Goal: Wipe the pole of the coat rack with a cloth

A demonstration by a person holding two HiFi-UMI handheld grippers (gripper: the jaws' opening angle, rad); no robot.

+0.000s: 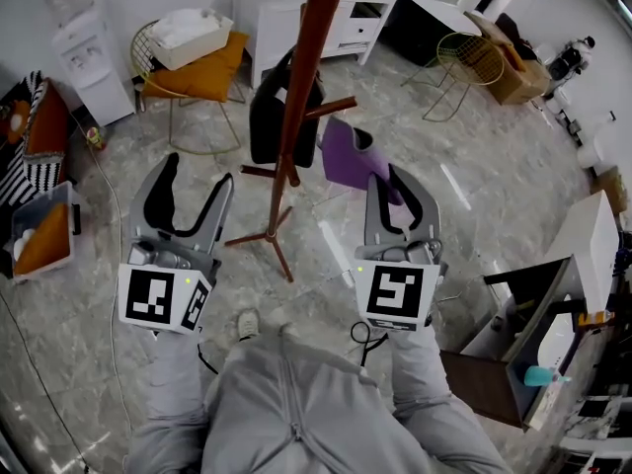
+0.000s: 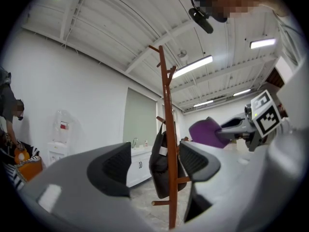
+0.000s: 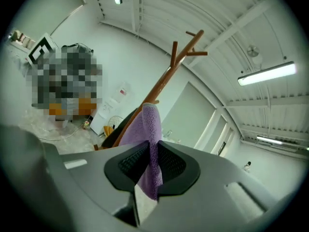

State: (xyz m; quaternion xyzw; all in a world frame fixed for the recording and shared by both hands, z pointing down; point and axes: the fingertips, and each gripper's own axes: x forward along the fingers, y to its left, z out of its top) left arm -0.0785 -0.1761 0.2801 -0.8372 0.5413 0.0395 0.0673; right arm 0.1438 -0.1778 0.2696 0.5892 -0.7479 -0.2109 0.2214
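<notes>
The brown wooden coat rack pole [image 1: 301, 77] rises up the middle of the head view, with a black bag [image 1: 267, 117] hung on it. My right gripper [image 1: 398, 192] is shut on a purple cloth [image 1: 348, 156], held just right of the pole and apart from it. In the right gripper view the cloth [image 3: 148, 134] is pinched between the pads, with the pole [image 3: 164, 83] behind it. My left gripper [image 1: 193, 188] stands open and empty, left of the pole. The left gripper view shows the pole [image 2: 167, 144] between its open jaws, farther off.
The rack's feet [image 1: 267, 240] spread on the marble floor. A wire chair with an orange cushion [image 1: 202, 72] and a white box stands at the back left, a second wire chair [image 1: 464, 62] at the back right. White cabinets [image 1: 296, 8] line the far wall; a desk [image 1: 583, 265] is at right.
</notes>
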